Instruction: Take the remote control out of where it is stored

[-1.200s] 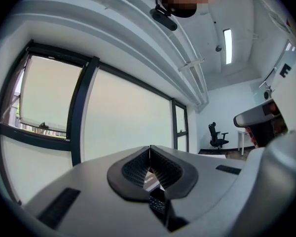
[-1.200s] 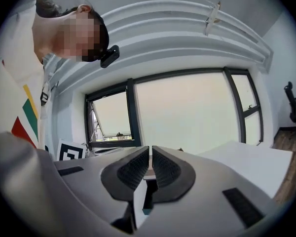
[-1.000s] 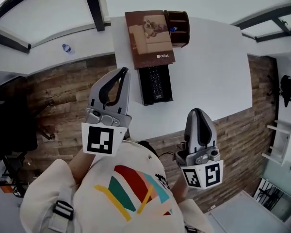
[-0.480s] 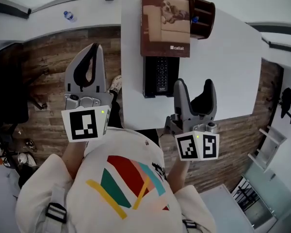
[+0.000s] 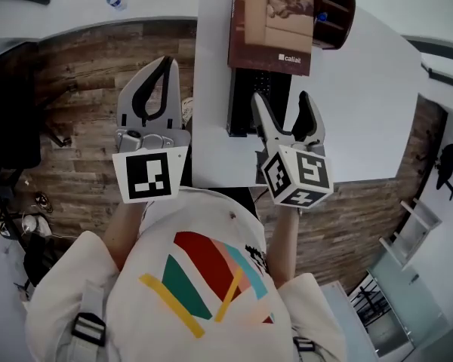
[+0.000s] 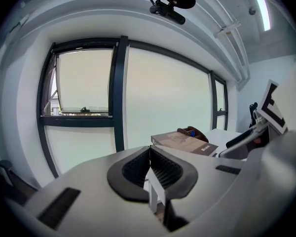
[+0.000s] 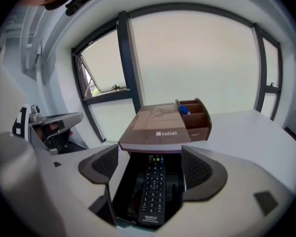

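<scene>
Remote control (image 7: pixel 153 191): it lies flat, buttons up, inside the open black tray (image 5: pixel 238 108), on the white table (image 5: pixel 362 89).
Long axis of the remote: it runs from near to far, along the tray. The end with the coloured buttons points far, toward the brown cover. The end with the printed brand name points near, toward the person.
Black tray: it sticks out on the near side from under the brown box cover (image 5: pixel 272 21). The remote fills the middle of the tray.
Wooden organizer (image 5: pixel 334 13): it stands just beside the brown cover, on its right, at the far part of the table.
Right gripper (image 5: pixel 281 104): it hangs over the near end of the tray and points far. Its fingers are released and are opening. The remote shows between them, lower down, and the pads do not press on it.
Left gripper (image 5: pixel 164 62): it is left of the table, over the wood floor (image 5: pixel 75 81), and also points far. Its fingers are clenched together with nothing between them.
</scene>
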A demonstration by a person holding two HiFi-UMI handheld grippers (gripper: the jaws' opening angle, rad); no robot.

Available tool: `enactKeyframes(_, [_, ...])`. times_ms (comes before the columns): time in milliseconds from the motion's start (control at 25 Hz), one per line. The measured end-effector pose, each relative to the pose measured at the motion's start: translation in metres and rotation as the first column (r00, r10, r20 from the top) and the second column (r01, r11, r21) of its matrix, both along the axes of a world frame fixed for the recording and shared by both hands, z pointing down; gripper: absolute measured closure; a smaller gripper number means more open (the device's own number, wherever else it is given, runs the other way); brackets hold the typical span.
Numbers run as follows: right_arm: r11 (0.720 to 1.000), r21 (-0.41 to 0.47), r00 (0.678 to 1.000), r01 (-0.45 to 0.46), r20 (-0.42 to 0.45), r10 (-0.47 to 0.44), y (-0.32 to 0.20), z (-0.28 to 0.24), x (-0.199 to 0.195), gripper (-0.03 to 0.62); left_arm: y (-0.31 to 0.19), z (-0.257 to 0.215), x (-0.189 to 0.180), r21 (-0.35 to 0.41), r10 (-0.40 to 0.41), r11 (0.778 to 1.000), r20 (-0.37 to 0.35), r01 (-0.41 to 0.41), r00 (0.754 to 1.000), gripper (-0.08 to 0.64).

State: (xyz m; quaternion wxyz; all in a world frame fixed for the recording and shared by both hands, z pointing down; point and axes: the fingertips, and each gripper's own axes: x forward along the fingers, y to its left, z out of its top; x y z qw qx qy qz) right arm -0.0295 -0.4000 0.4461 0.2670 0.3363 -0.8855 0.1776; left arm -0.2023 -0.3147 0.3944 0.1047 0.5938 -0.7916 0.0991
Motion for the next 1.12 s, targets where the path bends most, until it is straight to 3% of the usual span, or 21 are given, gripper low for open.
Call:
enactKeyframes(200, [0.989,-0.120,0.986,0.087,-0.128,-0.102,0.010,0.048,-0.007,0.193,-0.002,0.002,-0.001,0.026,-0.020,0.999,-0.010,0.020,1.000,0.550])
enactKeyframes(440, [0.957,-0.283,0.971,0.060,-0.206,-0.122,0.012,0.086,-0.005,0.193,-0.002,0.014,-0.001,-0.031,0.001,1.000,0.112,0.002,0.994,0.551])
enactKeyframes(840, [0.949,-0.311,0.937,0.056,-0.312,-0.158,0.003,0.110,-0.016,0.229,-0.001,0.025,-0.005,-0.049,-0.009,0.999,0.083,0.013,0.996,0.551])
enactKeyframes(1040, [0.952,-0.298,0.878,0.066,-0.436,-0.197,0.004,0.122,-0.016,0.236,-0.004,0.024,-0.008,-0.041,-0.018,0.999,0.081,0.022,0.997,0.550])
enactKeyframes(1120, [0.945,-0.325,0.870,0.040,-0.455,-0.193,0.004,0.123,-0.014,0.239,-0.005,0.023,-0.008,-0.039,-0.019,0.999,0.084,0.022,0.996,0.549])
